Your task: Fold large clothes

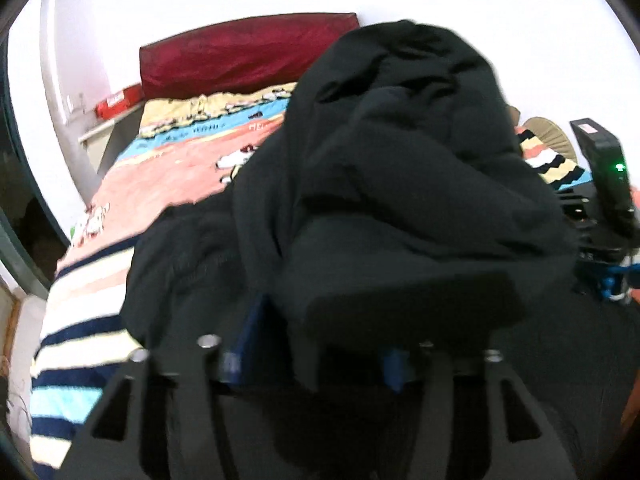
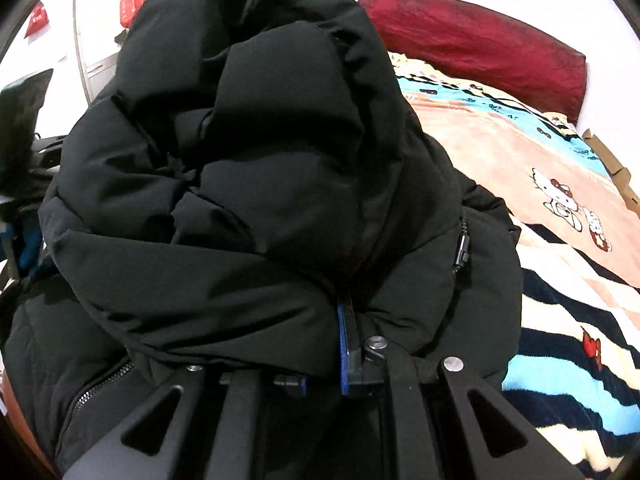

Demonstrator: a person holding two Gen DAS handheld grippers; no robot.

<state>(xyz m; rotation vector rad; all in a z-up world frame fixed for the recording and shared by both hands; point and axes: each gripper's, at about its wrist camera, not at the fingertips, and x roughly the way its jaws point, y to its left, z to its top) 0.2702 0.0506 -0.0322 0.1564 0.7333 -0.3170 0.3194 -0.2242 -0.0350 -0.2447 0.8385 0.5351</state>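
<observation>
A black puffer jacket point(image 1: 400, 168) is bunched up and raised over the bed, filling the middle of both views point(image 2: 240, 168). My left gripper point(image 1: 316, 320) is shut on a thick fold of the jacket; its fingertips are buried in the fabric and only blue finger edges show. My right gripper point(image 2: 320, 320) is shut on another fold of the jacket, with one blue finger point(image 2: 346, 344) showing under the cloth. The jacket's zipper pull point(image 2: 463, 248) hangs at the right. The right gripper's body point(image 1: 608, 200) shows at the right edge of the left wrist view.
The bed carries a striped, cartoon-print blanket point(image 1: 168, 176) that also shows in the right wrist view point(image 2: 560, 240). A dark red headboard cushion point(image 1: 248, 56) stands against the white wall. A red box point(image 1: 116, 102) sits on a shelf at the left.
</observation>
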